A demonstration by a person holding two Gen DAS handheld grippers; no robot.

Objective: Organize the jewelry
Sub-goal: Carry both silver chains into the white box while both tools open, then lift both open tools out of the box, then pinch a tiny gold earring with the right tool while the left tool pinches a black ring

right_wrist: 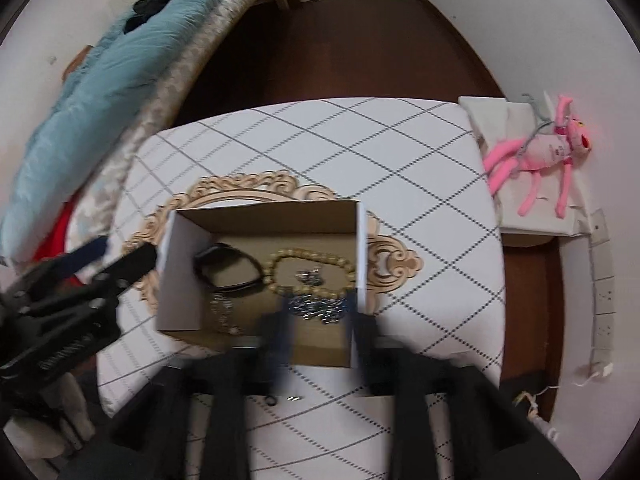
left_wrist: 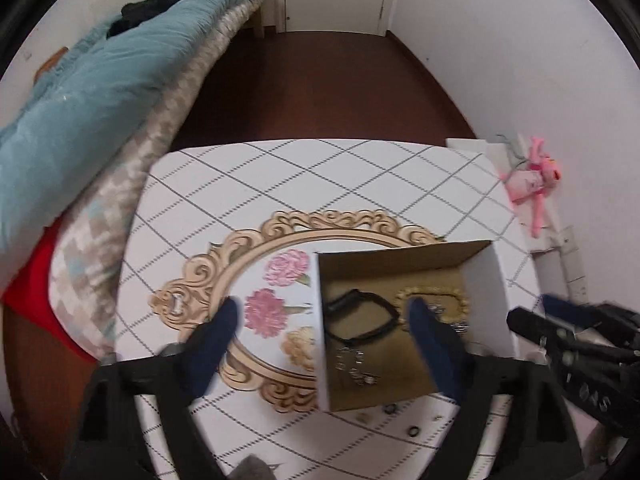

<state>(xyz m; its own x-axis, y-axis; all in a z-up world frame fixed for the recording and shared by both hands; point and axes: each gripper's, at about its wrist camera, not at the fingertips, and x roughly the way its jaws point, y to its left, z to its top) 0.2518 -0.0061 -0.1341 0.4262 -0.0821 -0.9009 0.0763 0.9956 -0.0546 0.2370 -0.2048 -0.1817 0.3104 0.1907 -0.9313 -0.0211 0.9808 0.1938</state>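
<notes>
An open cardboard box [left_wrist: 486, 300] [right_wrist: 182, 276] stands on the table. Inside lie a black bracelet [left_wrist: 362, 316] [right_wrist: 228, 270], a gold bead bracelet [left_wrist: 438, 296] [right_wrist: 312, 270], a silver chain [left_wrist: 354, 364] [right_wrist: 224, 310] and a dark blue chain [right_wrist: 316, 306]. My left gripper [left_wrist: 324, 320] is open, its blue fingertips astride the box's left wall. My right gripper [right_wrist: 320, 320] is open and blurred, just over the box's near right part, above the blue chain. Small rings [left_wrist: 412, 432] [right_wrist: 271, 401] lie on the table in front of the box.
A wooden ornate oval frame with flower pictures [left_wrist: 224, 264] [right_wrist: 384, 258] lies under the box on the diamond-pattern tablecloth [left_wrist: 320, 176] [right_wrist: 360, 140]. A pink plush toy [left_wrist: 534, 182] [right_wrist: 540, 152] lies on a ledge at right. A bed with a blue quilt [left_wrist: 100, 76] is at left.
</notes>
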